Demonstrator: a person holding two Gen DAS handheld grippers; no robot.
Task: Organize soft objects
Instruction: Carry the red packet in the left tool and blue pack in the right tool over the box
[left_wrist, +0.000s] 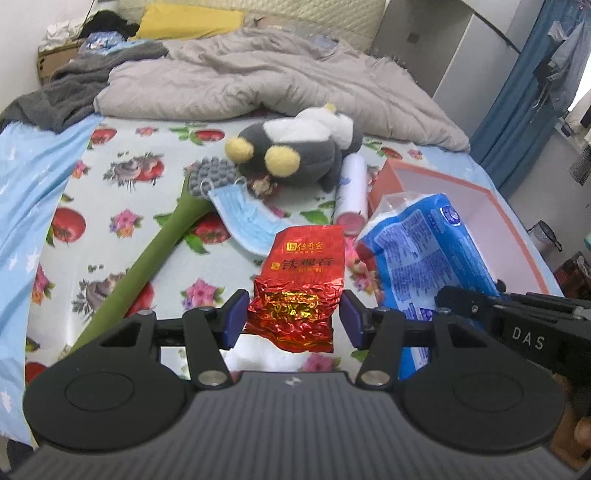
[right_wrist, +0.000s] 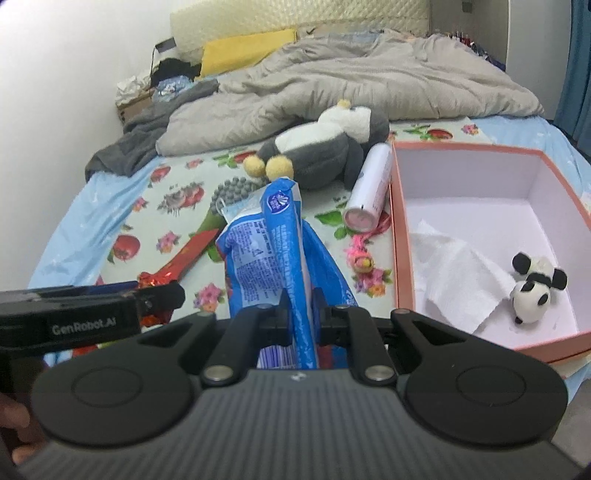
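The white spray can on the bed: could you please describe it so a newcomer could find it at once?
Start at the open pink cardboard box on the flowered bedsheet. Just outside its left wall lies the white cylindrical spray can, its far end beside the grey-and-white plush toy. It is the only hard, smooth tube there, with a pink end facing the camera.

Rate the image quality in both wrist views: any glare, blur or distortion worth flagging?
Left wrist: fisheye bends the bed's edges; the red foil packet between the open left gripper shows a bright glare patch; otherwise sharp. Right wrist: softer overall, the plush and quilt slightly blurred; the right gripper pinching the blue pack is clear; dark vignette at the corners.
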